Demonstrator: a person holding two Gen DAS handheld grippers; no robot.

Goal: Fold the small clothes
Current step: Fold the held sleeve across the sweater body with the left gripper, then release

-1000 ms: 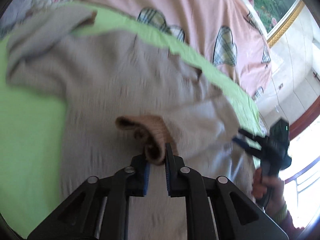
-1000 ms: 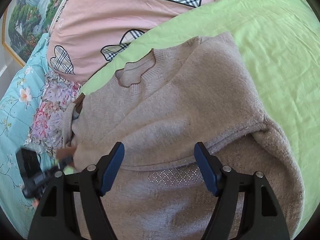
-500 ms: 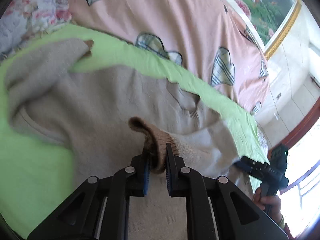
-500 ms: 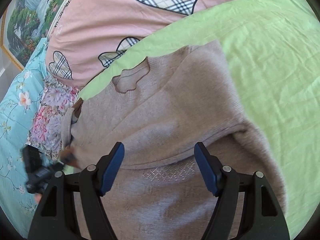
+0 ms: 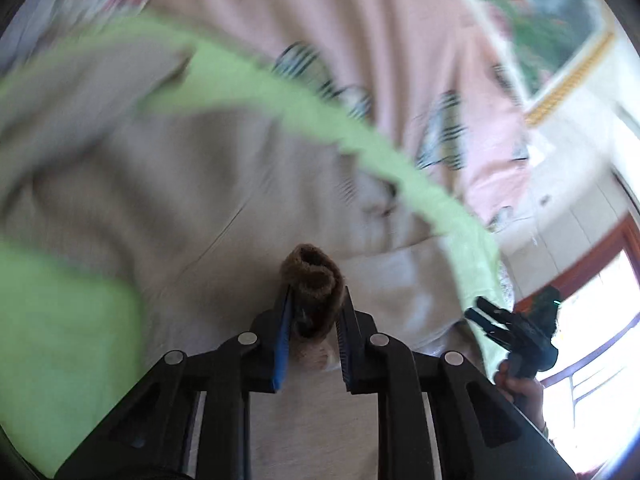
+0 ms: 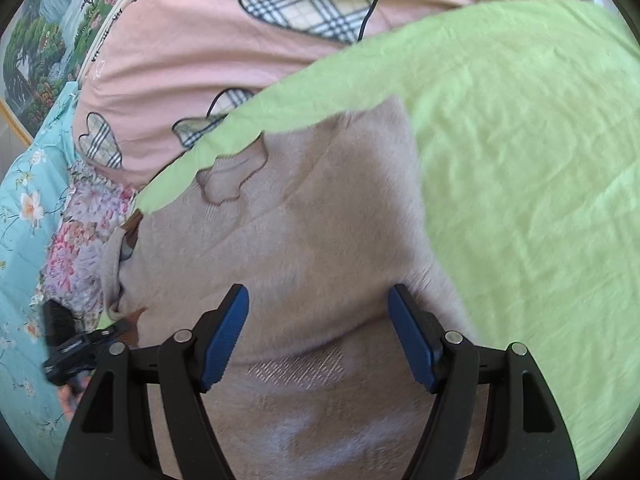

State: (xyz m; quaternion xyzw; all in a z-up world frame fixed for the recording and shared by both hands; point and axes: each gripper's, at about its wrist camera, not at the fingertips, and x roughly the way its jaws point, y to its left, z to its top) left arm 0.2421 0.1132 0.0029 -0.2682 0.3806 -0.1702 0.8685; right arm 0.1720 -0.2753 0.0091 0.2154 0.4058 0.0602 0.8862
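Between the fingers of the left gripper (image 5: 314,312) sits the brown ribbed cuff (image 5: 314,280) of a sweater sleeve; the jaws stand narrow and are opening, with the cuff between them and the pads close on either side of it. Beyond the fingertips the beige sweater (image 5: 180,200) spreads across a green sheet (image 5: 64,340), much of it blurred. To the right of the fingers, a hand (image 5: 520,388) holds the right gripper (image 5: 486,322) at the sweater's edge.

The right gripper (image 6: 318,328) has its jaws wide apart, nothing between the blue pads (image 6: 226,330), which hover over the sweater (image 6: 320,240). The folded body and its neckline lie straight ahead of the fingers, a patterned knit band just below them. Left of the fingers, the left gripper (image 6: 120,326) is at a sleeve end.

No readable writing or label shows on the sweater or bedding.

Further out, the green sheet (image 6: 520,160) fills the right side. Beyond it lies a pink quilt (image 6: 200,40) with plaid hearts, then a flowered cloth (image 6: 80,240) and a teal floral cover (image 6: 20,280) at left. A framed landscape picture (image 6: 36,60) hangs behind; pale wall tiles (image 5: 580,208) and a wooden window frame (image 5: 592,256) stand at far right.
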